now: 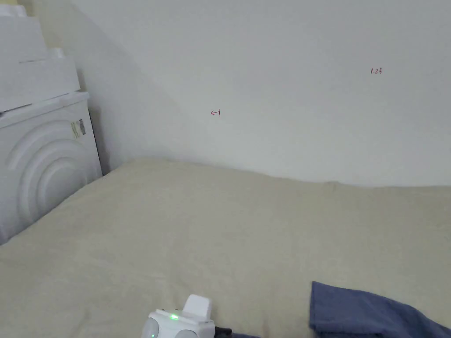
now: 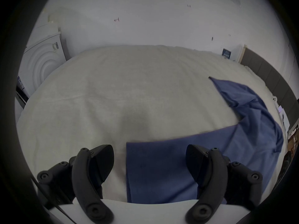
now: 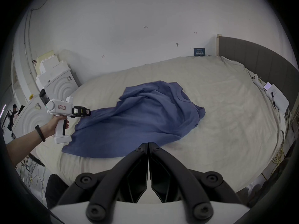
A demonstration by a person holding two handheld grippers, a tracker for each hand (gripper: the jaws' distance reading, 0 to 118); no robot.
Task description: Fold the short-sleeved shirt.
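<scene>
A blue short-sleeved shirt lies crumpled and partly spread on the cream bed sheet, collar toward the far right. In the left gripper view, my left gripper is open wide just above a straight-edged corner of the shirt, and nothing is between its jaws. The right gripper view shows a hand holding that left gripper over the shirt's left edge. My right gripper is shut and empty, hovering near the shirt's near edge. The left gripper's white body shows beside a piece of the shirt.
White moulded foam blocks stand against the wall left of the bed. A grey headboard runs along the right, with a phone and papers by it. Cables hang at the near left. A person is far off left.
</scene>
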